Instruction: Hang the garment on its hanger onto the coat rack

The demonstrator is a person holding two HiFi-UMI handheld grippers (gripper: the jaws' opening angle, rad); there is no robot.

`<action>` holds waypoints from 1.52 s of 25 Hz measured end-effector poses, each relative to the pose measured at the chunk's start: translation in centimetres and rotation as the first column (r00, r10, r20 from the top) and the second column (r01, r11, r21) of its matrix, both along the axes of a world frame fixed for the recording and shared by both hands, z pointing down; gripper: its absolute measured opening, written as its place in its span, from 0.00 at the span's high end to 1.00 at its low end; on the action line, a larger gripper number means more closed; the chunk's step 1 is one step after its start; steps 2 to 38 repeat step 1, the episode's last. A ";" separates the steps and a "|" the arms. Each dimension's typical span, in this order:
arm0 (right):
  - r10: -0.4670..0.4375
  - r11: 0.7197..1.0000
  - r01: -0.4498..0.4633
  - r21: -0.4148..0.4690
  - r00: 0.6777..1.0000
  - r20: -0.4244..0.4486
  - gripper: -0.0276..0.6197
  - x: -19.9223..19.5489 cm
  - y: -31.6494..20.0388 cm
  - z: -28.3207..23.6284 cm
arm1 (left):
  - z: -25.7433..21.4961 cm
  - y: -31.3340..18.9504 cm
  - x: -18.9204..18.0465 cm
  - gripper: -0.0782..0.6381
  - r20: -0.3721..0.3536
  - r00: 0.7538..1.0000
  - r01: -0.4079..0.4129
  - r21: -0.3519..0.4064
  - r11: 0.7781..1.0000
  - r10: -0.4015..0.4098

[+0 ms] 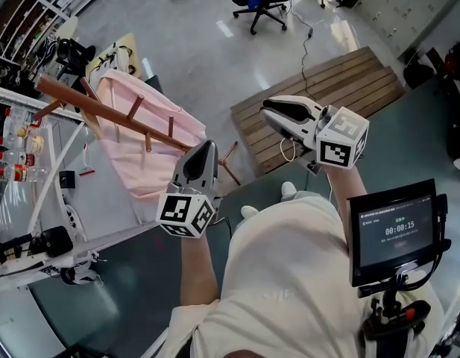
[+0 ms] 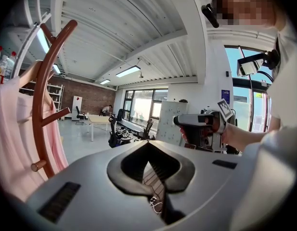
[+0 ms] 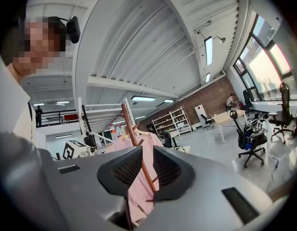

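Observation:
A brown wooden coat rack (image 1: 103, 110) with pegs stands at the left, and a pink garment (image 1: 140, 155) hangs on it. In the left gripper view the rack (image 2: 40, 95) curves up at the left, with the garment (image 2: 8, 143) and a pale hanger shoulder (image 2: 29, 73) behind it. My left gripper (image 1: 203, 146) is held in the air to the right of the garment, its jaws shut and nothing in them. My right gripper (image 1: 265, 104) is farther right, well clear of the rack. Its pads (image 3: 124, 165) stand a narrow gap apart and hold nothing; the rack pole (image 3: 131, 129) shows far beyond.
A slatted wooden platform (image 1: 319, 95) with a cable lies on the floor ahead. Office chairs (image 1: 259, 2) stand at the far side. A white frame with bottles (image 1: 21, 148) is at the left. A screen on a stand (image 1: 397, 230) is at my right.

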State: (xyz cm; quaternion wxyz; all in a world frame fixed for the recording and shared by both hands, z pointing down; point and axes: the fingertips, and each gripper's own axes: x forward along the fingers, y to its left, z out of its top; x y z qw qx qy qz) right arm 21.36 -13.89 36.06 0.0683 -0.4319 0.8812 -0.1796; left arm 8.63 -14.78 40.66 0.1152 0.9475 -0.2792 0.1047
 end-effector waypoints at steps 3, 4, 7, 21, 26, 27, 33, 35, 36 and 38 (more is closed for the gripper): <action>-0.001 1.000 0.001 -0.002 1.000 -0.001 0.84 0.0 -0.1 0.0 | 0.0 -0.1 0.0 0.88 0.000 1.000 0.001 -0.001 1.000 -0.001; -0.001 1.000 0.001 -0.002 1.000 -0.001 0.84 0.0 -0.1 0.0 | 0.0 -0.1 0.0 0.88 0.000 1.000 0.001 -0.001 1.000 -0.001; -0.001 1.000 0.001 -0.002 1.000 -0.001 0.84 0.0 -0.1 0.0 | 0.0 -0.1 0.0 0.88 0.000 1.000 0.001 -0.001 1.000 -0.001; -0.001 1.000 0.001 -0.002 1.000 -0.001 0.84 0.0 -0.1 0.0 | 0.0 -0.1 0.0 0.88 0.000 1.000 0.001 -0.001 1.000 -0.001; -0.001 1.000 0.001 -0.002 1.000 -0.001 0.84 0.0 -0.1 0.0 | 0.0 -0.1 0.0 0.88 0.000 1.000 0.001 -0.001 1.000 -0.001; -0.001 1.000 0.001 -0.002 1.000 -0.001 0.84 0.0 -0.1 0.0 | 0.0 -0.1 0.0 0.88 0.000 1.000 0.001 -0.001 1.000 -0.001; -0.001 1.000 0.001 -0.002 1.000 -0.001 0.84 0.0 -0.1 0.0 | 0.0 -0.1 0.0 0.88 0.000 1.000 0.001 -0.001 1.000 -0.001; -0.001 1.000 0.001 -0.002 1.000 -0.001 0.84 0.0 -0.1 0.0 | 0.0 -0.1 0.0 0.88 0.000 1.000 0.001 -0.001 1.000 -0.001; -0.001 1.000 0.001 -0.002 1.000 -0.001 0.84 0.0 -0.1 0.0 | 0.0 -0.1 0.0 0.88 0.000 1.000 0.001 -0.001 1.000 -0.001; -0.001 1.000 0.001 -0.002 1.000 -0.001 0.84 0.0 -0.1 0.0 | 0.0 -0.1 0.0 0.88 0.000 1.000 0.001 -0.001 1.000 -0.001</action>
